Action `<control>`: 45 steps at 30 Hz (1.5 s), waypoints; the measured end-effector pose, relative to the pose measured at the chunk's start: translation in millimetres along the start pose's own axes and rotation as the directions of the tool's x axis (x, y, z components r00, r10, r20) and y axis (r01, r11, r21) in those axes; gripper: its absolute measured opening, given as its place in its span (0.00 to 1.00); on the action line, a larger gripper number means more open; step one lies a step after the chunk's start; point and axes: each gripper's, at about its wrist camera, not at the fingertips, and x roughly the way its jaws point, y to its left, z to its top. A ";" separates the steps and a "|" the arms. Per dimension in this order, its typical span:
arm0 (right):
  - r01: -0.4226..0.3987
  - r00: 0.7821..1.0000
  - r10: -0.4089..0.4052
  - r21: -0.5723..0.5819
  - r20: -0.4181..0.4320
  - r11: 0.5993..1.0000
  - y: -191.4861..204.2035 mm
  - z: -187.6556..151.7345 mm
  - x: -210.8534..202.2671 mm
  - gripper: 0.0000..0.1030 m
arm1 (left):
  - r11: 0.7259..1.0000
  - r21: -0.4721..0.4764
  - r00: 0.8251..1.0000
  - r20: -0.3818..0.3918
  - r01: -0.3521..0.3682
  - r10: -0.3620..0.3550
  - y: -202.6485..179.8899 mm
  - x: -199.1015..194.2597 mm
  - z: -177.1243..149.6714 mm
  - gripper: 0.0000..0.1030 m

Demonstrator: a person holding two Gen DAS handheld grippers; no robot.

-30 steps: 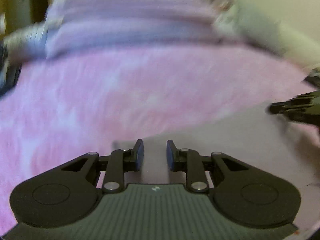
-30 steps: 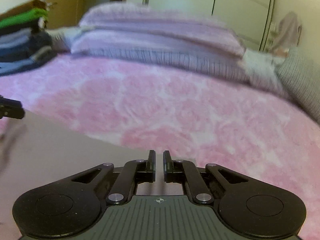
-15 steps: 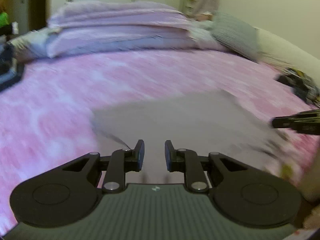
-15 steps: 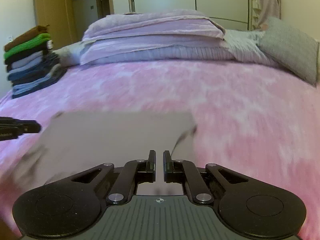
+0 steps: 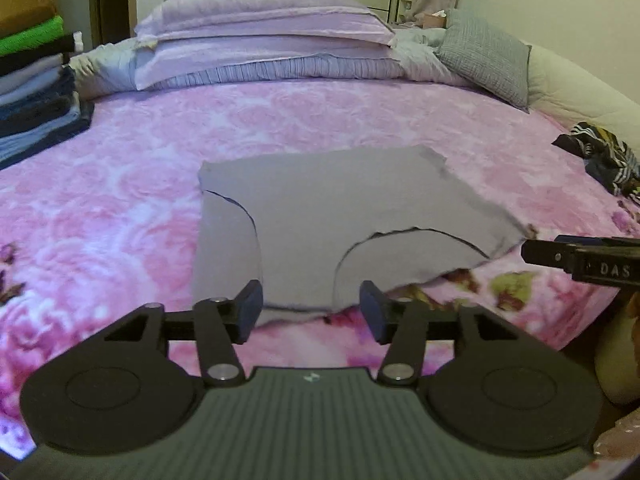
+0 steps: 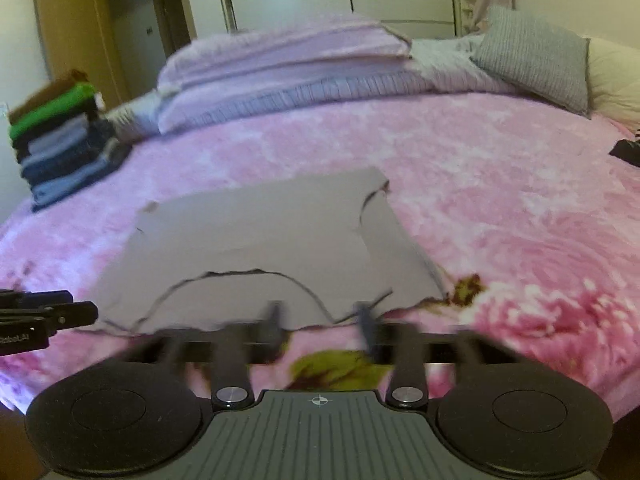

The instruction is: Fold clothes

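Observation:
A grey garment [image 5: 332, 216] lies flat on the pink flowered bedspread [image 5: 120, 184], folded over on itself with curved seams showing near its front edge. My left gripper [image 5: 311, 312] hovers just short of that edge, its jaws opening, nothing between them. In the right wrist view the same grey garment [image 6: 264, 240] lies ahead of my right gripper [image 6: 318, 320], whose blurred jaws are opening and empty. The right gripper's tip [image 5: 580, 258] shows at the right of the left wrist view, and the left gripper's tip [image 6: 44, 316] at the left edge of the right wrist view.
A stack of folded clothes [image 6: 60, 136] sits at the far left of the bed. Lilac pillows [image 5: 264, 40] and a grey cushion [image 5: 484, 56] line the headboard end. A dark striped heap of clothing [image 5: 600, 152] lies at the right edge of the bed.
Both grippers let go of the grey garment and drew back toward the near edge of the bed. The garment now lies flat; both jaws went from nearly shut to apart.

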 end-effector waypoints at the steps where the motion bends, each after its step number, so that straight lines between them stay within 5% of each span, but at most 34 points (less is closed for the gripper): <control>1: -0.007 1.000 0.007 0.004 0.019 1.000 1.8 -2.5 -9.9 0.61 | 1.000 0.003 1.000 -0.005 -0.005 0.005 -2.0 -8.1 0.0 0.56; 13: -0.094 0.994 0.091 0.043 0.058 0.995 19.4 -20.0 -73.5 0.61 | 0.999 0.019 0.999 0.009 -0.040 0.039 -0.6 -62.9 -14.6 0.62; 24: -0.056 0.998 0.055 0.077 0.013 0.995 -2.3 -12.9 -45.6 0.61 | 0.996 -0.016 0.995 -0.051 -0.083 0.082 20.6 -29.4 -6.2 0.62; 28: -0.021 1.000 0.021 0.109 0.002 0.994 -27.6 -9.7 -24.1 0.61 | 0.991 -0.113 0.994 -0.095 -0.072 0.062 44.7 -0.7 -10.0 0.58; 35: 0.017 1.000 -0.021 0.301 0.011 0.954 -99.8 4.5 16.5 0.61 | 0.933 -0.352 0.991 -0.130 -0.069 0.024 97.1 40.0 -19.2 0.51; 42: -0.083 0.997 0.078 0.405 0.027 0.911 -138.4 20.5 64.3 0.58 | 0.848 -0.529 0.996 -0.084 -0.036 -0.011 118.7 57.2 -23.3 0.52; 43: -0.099 0.995 0.102 0.422 0.017 0.901 -141.6 20.4 71.3 0.55 | 0.848 -0.530 0.997 -0.082 -0.030 -0.016 118.0 59.2 -21.6 0.47; 45: -0.116 0.992 0.122 0.434 0.013 0.893 -145.0 21.3 80.7 0.35 | 0.859 -0.512 0.996 -0.082 -0.005 -0.044 114.8 64.0 -17.7 0.16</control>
